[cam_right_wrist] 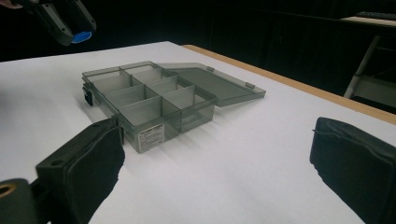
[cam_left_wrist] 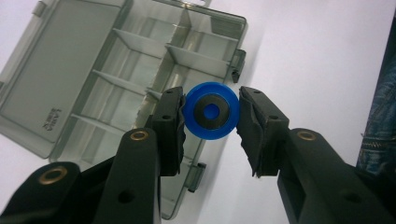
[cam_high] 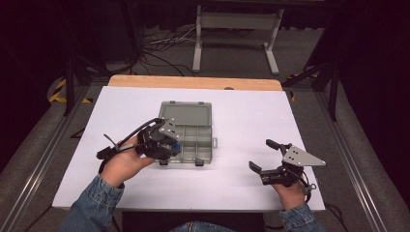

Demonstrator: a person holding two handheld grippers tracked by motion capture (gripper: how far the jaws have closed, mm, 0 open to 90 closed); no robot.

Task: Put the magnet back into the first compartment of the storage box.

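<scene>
A grey see-through compartment box lies open mid-table, its lid flat on the far side and its cells empty. My left gripper hovers over the box's near left corner, shut on a blue round piece. In the left gripper view this blue round piece, with a black ring on its face, sits between the pads above the box. My right gripper rests to the right of the box, jaws wide open and empty. The right gripper view shows the box ahead and the blue piece at top left.
The white tabletop has free room on both sides of the box. A wooden strip runs along the far edge. Beyond it on the floor stand a white frame and loose cables.
</scene>
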